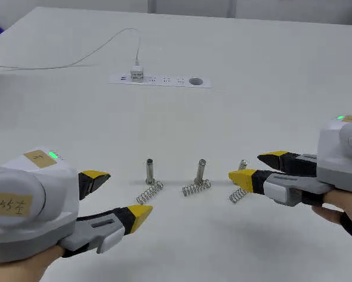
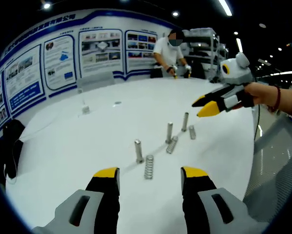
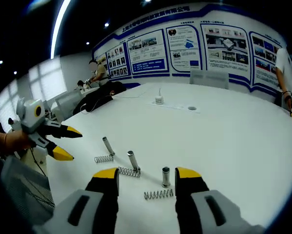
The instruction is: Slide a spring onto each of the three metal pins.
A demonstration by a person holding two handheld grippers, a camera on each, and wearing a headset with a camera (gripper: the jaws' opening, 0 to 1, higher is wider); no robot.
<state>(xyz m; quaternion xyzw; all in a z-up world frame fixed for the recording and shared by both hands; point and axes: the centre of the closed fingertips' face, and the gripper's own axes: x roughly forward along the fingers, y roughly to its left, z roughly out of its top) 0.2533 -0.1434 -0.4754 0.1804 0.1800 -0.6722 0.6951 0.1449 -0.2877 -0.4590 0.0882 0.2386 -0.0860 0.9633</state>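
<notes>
Step 1 not begun: 3 pins (image 1: 201, 170) stand upright in a row on the table (image 1: 252, 106), w/ 1 spring lying at each foot, none threaded. Left gripper (image 1: 123, 192) & right gripper (image 1: 253, 165) both gape empty, flanking the row. Next, prob.: right gripper pinches the nearest spring (image 1: 238, 195), tips it upright, lines it over the right pin (image 1: 242, 164).

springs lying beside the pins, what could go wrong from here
The three springs are thin and lie flat on the table; wide jaws could squash one or flick it away. The pins stand upright close together, and the right gripper sits beside one, so a jaw might knock it over.
</notes>
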